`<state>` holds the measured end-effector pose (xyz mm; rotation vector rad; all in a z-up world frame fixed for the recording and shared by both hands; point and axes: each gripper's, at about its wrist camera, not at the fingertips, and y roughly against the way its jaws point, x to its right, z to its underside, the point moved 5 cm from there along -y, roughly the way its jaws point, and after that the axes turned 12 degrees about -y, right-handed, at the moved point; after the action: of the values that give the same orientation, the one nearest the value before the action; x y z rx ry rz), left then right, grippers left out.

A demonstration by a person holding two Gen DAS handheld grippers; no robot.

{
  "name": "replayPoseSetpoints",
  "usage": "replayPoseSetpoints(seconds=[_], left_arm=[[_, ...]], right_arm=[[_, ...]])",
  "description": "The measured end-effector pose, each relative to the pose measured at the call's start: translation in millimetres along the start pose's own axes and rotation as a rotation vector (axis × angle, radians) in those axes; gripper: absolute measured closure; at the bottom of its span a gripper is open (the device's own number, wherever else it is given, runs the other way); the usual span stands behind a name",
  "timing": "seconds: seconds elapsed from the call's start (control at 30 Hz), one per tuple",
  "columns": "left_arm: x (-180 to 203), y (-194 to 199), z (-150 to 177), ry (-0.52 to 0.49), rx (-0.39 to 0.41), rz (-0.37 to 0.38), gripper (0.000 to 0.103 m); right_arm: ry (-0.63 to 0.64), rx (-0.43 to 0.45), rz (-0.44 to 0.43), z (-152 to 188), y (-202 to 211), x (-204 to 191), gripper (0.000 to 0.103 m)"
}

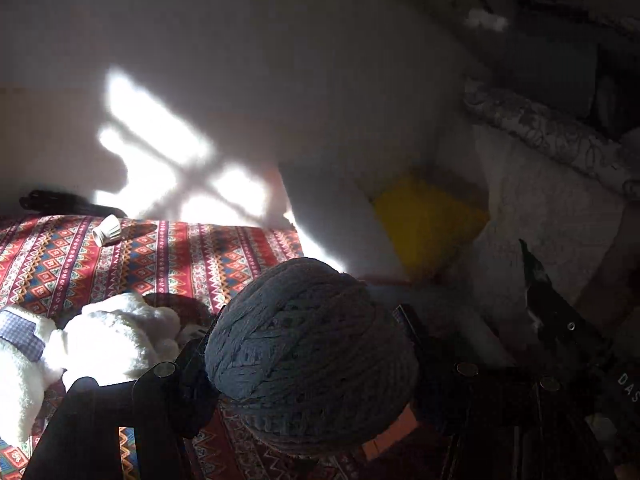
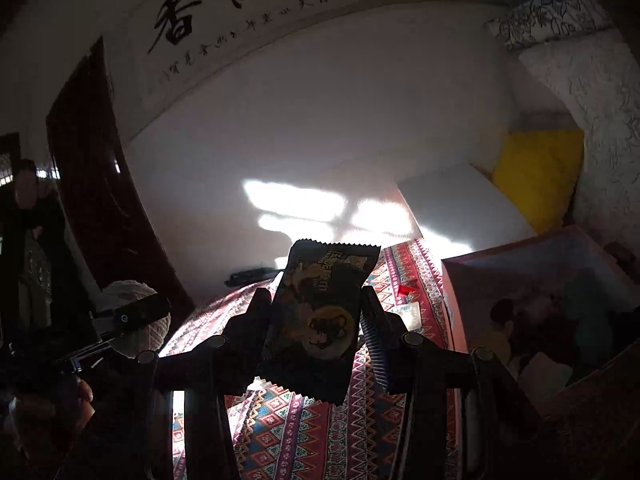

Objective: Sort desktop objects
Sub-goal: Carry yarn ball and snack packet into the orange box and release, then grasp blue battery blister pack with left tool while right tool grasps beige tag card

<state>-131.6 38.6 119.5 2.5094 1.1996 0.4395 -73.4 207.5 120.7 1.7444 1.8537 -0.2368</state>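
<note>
Left wrist view shows the left tool (image 1: 312, 354) clamped around a grey yarn ball (image 1: 310, 354) above the patterned tabletop (image 1: 168, 252), while the right tool (image 2: 316, 316) grips what looks like a dark snack packet (image 2: 320, 312) upright between its fingers (image 2: 374, 340).

I am holding the left tool (image 1: 312, 360) partly spread, its two dark fingers (image 1: 188, 380) pressing on either side of a ball of yarn (image 1: 308, 356) and pointing somewhat downward. I am keeping the right tool (image 2: 316, 316) narrower, its ribbed fingers (image 2: 374, 344) clamping a flat snack packet (image 2: 316, 320) upright. My left hand (image 2: 52, 408) is showing dimly in the right wrist view.
</note>
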Motion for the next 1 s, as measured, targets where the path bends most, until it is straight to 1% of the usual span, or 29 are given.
replayPoseSetpoints(seconds=[0.13, 0.23, 0.3, 0.37, 0.43, 0.53, 0.6, 0.63, 0.67, 0.7, 0.73, 0.77, 0.8, 0.87, 0.9, 1.0], left_arm=[[55.1, -29.8, -20.2, -0.057, 0.0, 0.075, 0.038], [94.2, -68.5, -31.4, -0.085, -0.034, 0.141, 0.038], [115.0, -97.6, -36.7, -0.099, -0.055, 0.187, 0.037], [133.0, -129.2, -41.1, -0.135, -0.071, 0.207, 0.037], [147.0, -163.5, -43.1, -0.16, -0.094, 0.217, 0.037], [166.4, -214.2, -41.2, -0.18, -0.155, 0.216, 0.035], [176.5, -237.4, -38.9, -0.214, -0.19, 0.168, 0.024], [179.8, -245.8, -37.7, -0.227, -0.204, 0.141, 0.023], [180.9, -249.0, -36.4, -0.231, -0.21, 0.131, 0.022], [180.4, -250.0, -35.1, -0.233, -0.211, 0.136, 0.02], [178.7, -248.4, -33.5, -0.234, -0.208, 0.14, 0.018], [175.7, -244.8, -31.5, -0.234, -0.201, 0.134, 0.013], [170.8, -240.3, -29.4, -0.234, -0.193, 0.119, 0.011], [158.7, -229.4, -24.2, -0.235, -0.186, 0.086, 0.011], [152.2, -222.3, -20.4, -0.228, -0.188, 0.076, 0.011], [132.5, -200.7, -8.8, -0.206, -0.191, 0.047, 0.01]], right_arm=[[0.005, 0.162, 0.04, -55.4, 54.7, 25.9, 0.055], [0.011, 0.27, 0.088, -94.0, 92.7, 53.9, 0.055], [-0.006, 0.321, 0.122, -115.4, 107.0, 78.1, 0.055], [-0.041, 0.346, 0.152, -130.2, 111.6, 105.2, 0.055], [-0.078, 0.342, 0.187, -139.6, 108.4, 135.1, 0.055], [-0.088, 0.262, 0.242, -145.6, 77.4, 174.9, 0.055], [-0.088, 0.202, 0.278, -148.7, 54.0, 200.6, 0.055], [-0.088, 0.158, 0.299, -146.5, 39.3, 212.5, 0.053], [-0.091, 0.112, 0.326, -142.0, 24.2, 223.6, 0.048], [-0.1, 0.093, 0.352, -138.7, 14.8, 232.2, 0.028], [-0.111, 0.092, 0.375, -135.2, 8.8, 238.4, 0.019], [-0.111, 0.097, 0.381, -133.8, 6.3, 240.5, 0.01], [-0.101, 0.11, 0.37, -134.4, 7.1, 238.5, 0.01], [-0.087, 0.135, 0.347, -135.5, 9.2, 233.9, 0.01], [-0.087, 0.15, 0.333, -136.1, 11.2, 230.7, 0.008], [-0.099, 0.143, 0.297, -134.0, 7.5, 220.2, 0.004]])
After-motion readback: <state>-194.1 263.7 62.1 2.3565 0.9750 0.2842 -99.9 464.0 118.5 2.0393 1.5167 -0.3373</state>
